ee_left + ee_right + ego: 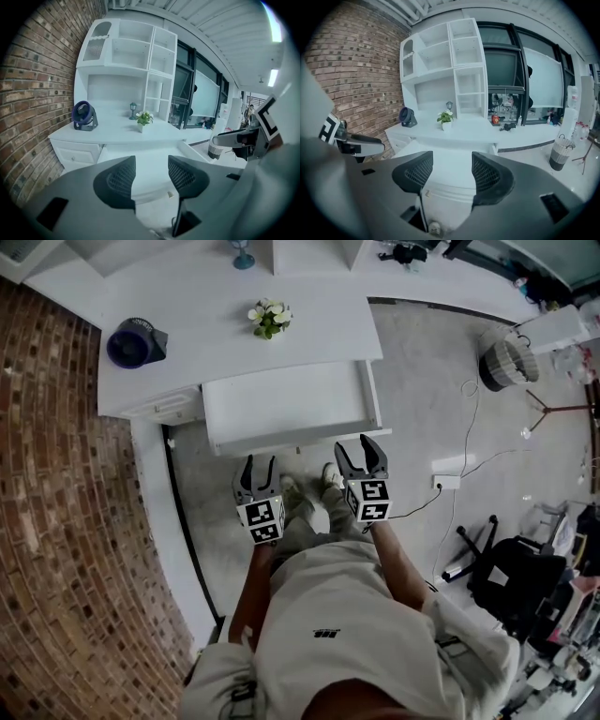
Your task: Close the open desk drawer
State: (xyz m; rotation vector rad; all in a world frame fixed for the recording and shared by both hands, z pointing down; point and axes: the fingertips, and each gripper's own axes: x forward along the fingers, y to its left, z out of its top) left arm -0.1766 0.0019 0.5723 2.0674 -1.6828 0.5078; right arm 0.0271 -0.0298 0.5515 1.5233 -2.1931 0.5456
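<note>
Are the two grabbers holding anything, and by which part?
Nothing is held. The left gripper and the right gripper hang empty, jaws apart, in front of the open drawer.

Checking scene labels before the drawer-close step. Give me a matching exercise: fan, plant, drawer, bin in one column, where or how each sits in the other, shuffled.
Things:
1. fan
2. plant
3. drawer
4. bin

Places or states:
a. on the floor, right of the desk
b. pulled out from under the desk
c. on the desk, at the end by the brick wall
d. on the desk, just behind the open drawer

Pairs: 1-c, 2-d, 3-b, 4-a
</note>
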